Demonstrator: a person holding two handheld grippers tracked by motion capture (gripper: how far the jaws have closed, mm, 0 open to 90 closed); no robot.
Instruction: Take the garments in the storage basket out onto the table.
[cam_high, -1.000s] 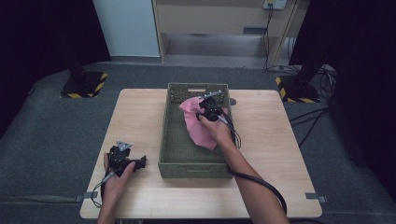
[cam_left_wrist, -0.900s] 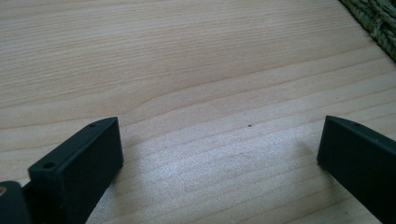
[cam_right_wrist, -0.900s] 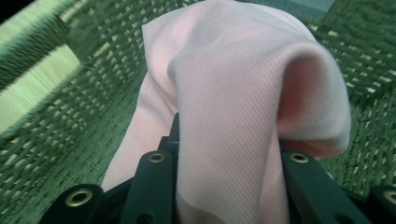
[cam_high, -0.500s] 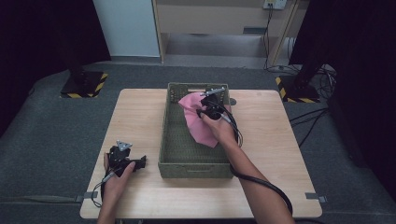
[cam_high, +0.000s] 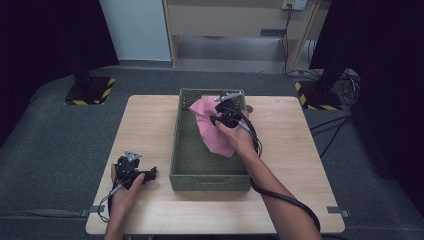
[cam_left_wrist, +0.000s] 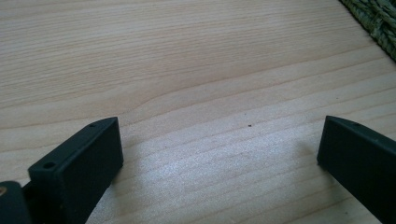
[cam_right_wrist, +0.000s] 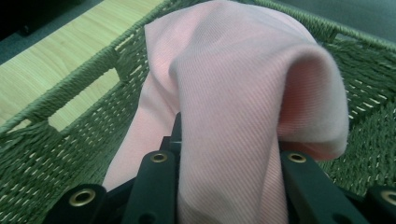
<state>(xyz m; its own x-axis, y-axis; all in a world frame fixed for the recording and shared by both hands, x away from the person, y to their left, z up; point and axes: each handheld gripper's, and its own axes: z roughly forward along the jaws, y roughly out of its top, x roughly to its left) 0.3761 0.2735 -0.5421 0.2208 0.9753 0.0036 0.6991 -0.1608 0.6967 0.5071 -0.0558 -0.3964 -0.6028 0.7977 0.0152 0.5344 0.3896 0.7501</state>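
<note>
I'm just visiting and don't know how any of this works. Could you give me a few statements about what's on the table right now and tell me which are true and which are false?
1. The right gripper is closed on the pink cloth. True.
2. The pink cloth lies on the bare wooden table. False: it is over the green woven basket, partly lifted by the gripper.
3. The left gripper holds a second cloth. False: its jaws stand wide apart over bare wood, with nothing between them.
4. The left gripper is outside the basket, near its left front corner. True.
5. The basket stands about mid-table. True.
</note>
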